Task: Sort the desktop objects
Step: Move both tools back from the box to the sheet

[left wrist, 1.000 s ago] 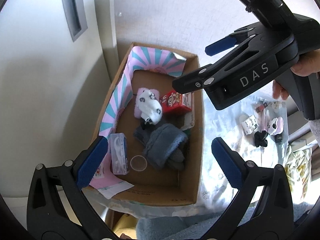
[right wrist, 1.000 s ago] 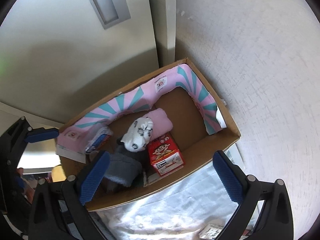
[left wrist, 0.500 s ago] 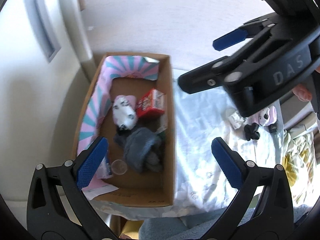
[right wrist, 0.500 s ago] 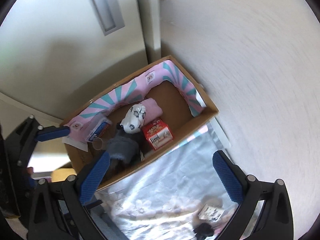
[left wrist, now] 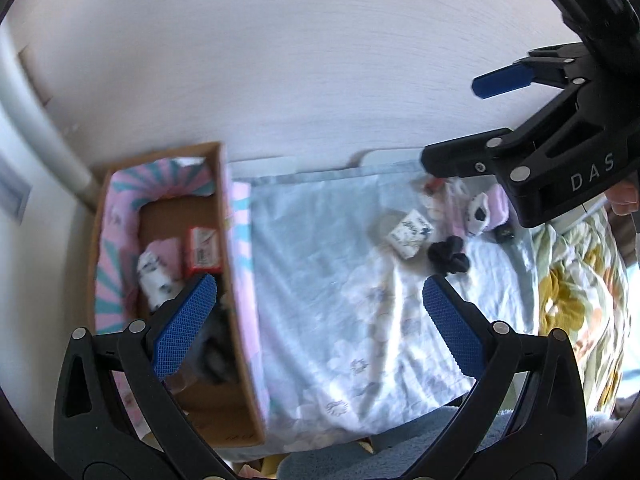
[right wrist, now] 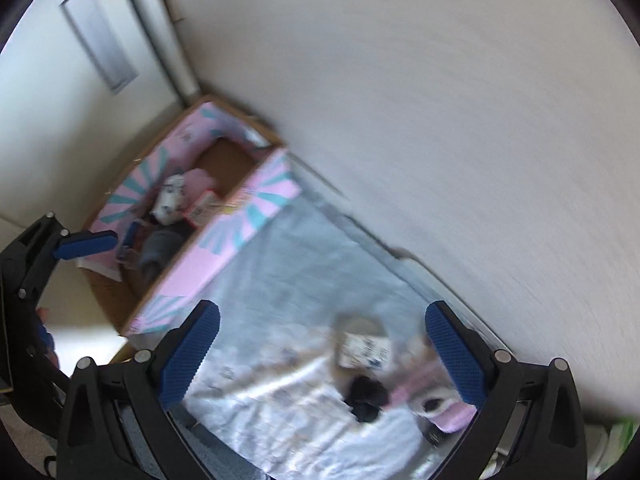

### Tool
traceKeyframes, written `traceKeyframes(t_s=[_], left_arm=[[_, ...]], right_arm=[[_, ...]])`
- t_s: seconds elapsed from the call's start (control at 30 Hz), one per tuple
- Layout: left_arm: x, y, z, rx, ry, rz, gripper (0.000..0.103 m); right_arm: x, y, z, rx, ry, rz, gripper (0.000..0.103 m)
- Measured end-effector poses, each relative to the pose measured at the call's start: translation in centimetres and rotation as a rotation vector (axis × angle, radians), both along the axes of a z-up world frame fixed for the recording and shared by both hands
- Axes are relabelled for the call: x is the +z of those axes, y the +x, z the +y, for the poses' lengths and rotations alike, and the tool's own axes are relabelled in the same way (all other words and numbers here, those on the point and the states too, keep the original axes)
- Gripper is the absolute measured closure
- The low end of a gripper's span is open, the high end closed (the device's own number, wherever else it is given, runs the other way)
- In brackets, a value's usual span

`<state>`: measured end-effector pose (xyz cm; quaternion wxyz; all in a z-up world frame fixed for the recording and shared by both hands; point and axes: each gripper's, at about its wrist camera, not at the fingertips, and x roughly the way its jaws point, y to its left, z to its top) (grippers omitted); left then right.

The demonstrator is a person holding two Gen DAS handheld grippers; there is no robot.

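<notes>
A cardboard box [left wrist: 236,320] with a pink and teal liner sits at the left of a pale blue floral cloth [left wrist: 328,280]. Inside it lie a red carton [left wrist: 203,251], a white and pink sock bundle [left wrist: 158,270] and a grey cloth [right wrist: 158,250]. Loose items rest on the cloth to the right: a white patterned card [left wrist: 410,232], a black scrunchie [left wrist: 448,256] and a pink and white sock bundle [left wrist: 486,210]. My left gripper [left wrist: 316,328] is open above the box's right wall and the cloth. My right gripper [right wrist: 324,352] is open above the loose items, holding nothing.
A white wall [left wrist: 320,60] runs behind the cloth, and a grey door or cabinet [right wrist: 60,80] stands behind the box. A flowered yellow bedspread [left wrist: 572,280] lies at the far right. A hand [left wrist: 626,200] holds the right gripper's handle.
Both grippers have swung right, away from the box and over the cloth. The loose items now sit nearer the middle of both views. Both stay open.
</notes>
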<state>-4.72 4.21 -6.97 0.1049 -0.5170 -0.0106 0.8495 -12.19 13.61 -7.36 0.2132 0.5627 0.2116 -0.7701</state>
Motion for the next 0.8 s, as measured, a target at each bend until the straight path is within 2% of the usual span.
traceKeyframes(t_s=[0.1, 0.27, 0.4, 0.63, 0.8], left_arm=[[0.5, -0.4, 2.3, -0.057, -0.005, 0.013, 0.000], [0.6, -1.2, 5.8, -0.146, 0.022, 0.001, 0.000], [-0.3, -1.7, 8.4, -0.197, -0.028, -0.006, 0.000], [-3.3, -2.8, 11.6, -0.284, -0.046, -0.027, 0.000], [-5.5, -3.9, 13.2, -0.320, -0.057, -0.051, 0.000]], right_arm=[[0.2, 0.4, 3.0, -0.065, 0.035, 0.023, 0.000], [0.3, 1.7, 8.4, -0.151, -0.030, -0.016, 0.000], [-0.3, 2.8, 12.4, -0.244, -0.030, -0.044, 0.001], [-3.4, 5.1, 18.6, -0.361, -0.005, -0.108, 0.001], [-6.3, 6.6, 22.0, -0.435, -0.029, -0.165, 0.001]])
